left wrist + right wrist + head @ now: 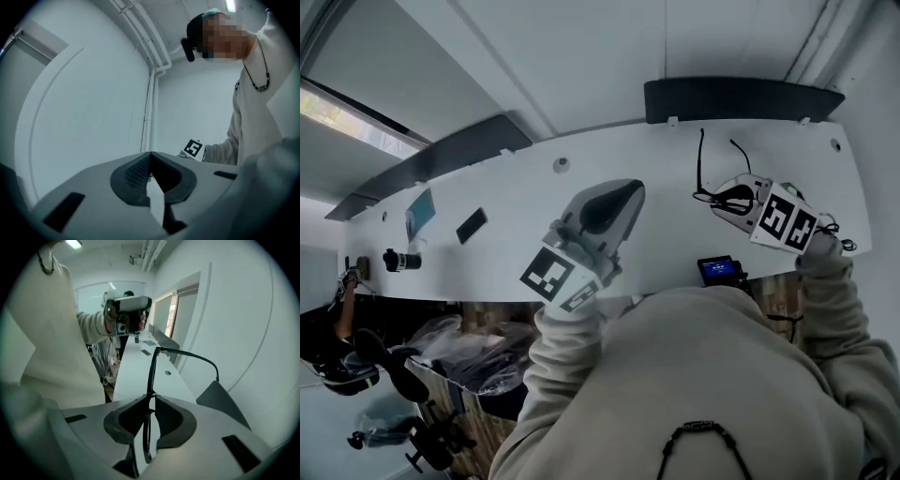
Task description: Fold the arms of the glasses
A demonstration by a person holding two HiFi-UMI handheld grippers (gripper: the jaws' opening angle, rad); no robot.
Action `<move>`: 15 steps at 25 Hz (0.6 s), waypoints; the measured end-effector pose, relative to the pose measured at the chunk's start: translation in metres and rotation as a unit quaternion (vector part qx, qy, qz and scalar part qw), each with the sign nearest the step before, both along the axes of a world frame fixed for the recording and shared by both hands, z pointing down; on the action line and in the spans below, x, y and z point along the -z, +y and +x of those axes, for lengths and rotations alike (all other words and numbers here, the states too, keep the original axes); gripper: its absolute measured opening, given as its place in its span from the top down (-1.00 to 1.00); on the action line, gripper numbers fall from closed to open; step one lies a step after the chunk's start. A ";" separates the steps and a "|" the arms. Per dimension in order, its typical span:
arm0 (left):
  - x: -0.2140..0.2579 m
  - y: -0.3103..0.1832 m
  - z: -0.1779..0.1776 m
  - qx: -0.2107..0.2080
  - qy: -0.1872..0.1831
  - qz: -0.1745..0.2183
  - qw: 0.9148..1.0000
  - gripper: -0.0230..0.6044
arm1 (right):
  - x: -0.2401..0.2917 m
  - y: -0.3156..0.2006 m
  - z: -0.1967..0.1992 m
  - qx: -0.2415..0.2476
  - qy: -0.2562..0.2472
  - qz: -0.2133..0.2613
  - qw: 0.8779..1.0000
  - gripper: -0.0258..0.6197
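Glasses: the thin black glasses [151, 376] are pinched in the right hand-held gripper [151, 401], up off the white table [675, 150], at the right of the head view.
Right hand-held gripper: narrow, pads closed on the frame, with a lens rim showing low between the jaws.
Left hand-held gripper: the left hand-held gripper [150, 161] is closed tight and empty (only the wall [93, 93] lies beyond its tip).
Arms of the glasses: neither looks folded. One arm [701, 157] stands straight out from the jaws toward the top of the head view. In the right gripper view a second length curves off to the right and hooks down at its end.
Long axis: the upright arm runs roughly along the line the right hand-held gripper points.
Direction from the free gripper: in the head view the glasses lie well apart to the right of the left hand-held gripper, with bare table between them.
Nearer hand: the right one has the frame, so only the left is free.
Coming move (a judgement): the left hand-held gripper would have to cross rightward and meet an arm side-on, near its tip, to swing it toward the frame. An approach along the arm's length would likely slide off.
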State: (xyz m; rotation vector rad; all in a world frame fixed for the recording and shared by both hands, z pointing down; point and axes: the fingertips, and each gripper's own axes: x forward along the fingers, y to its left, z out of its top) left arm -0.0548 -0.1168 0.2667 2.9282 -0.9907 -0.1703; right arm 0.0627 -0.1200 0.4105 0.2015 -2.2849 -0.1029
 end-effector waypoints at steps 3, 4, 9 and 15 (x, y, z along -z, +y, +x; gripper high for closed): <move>0.006 -0.004 0.005 -0.017 -0.006 0.013 1.000 0.91 | 0.032 0.009 -0.004 -0.009 -0.059 0.001 0.998 0.72; 0.010 -0.002 0.006 -0.029 -0.002 0.022 0.999 0.91 | 0.044 0.014 -0.007 -0.010 -0.082 0.000 0.997 0.72; 0.022 0.006 0.011 -0.070 0.008 0.050 0.996 0.91 | 0.108 0.050 -0.018 0.009 -0.223 -0.055 0.973 0.72; 0.019 0.005 0.025 -0.070 -0.025 0.057 0.996 0.91 | 0.153 0.071 -0.021 0.020 -0.319 -0.100 0.942 0.72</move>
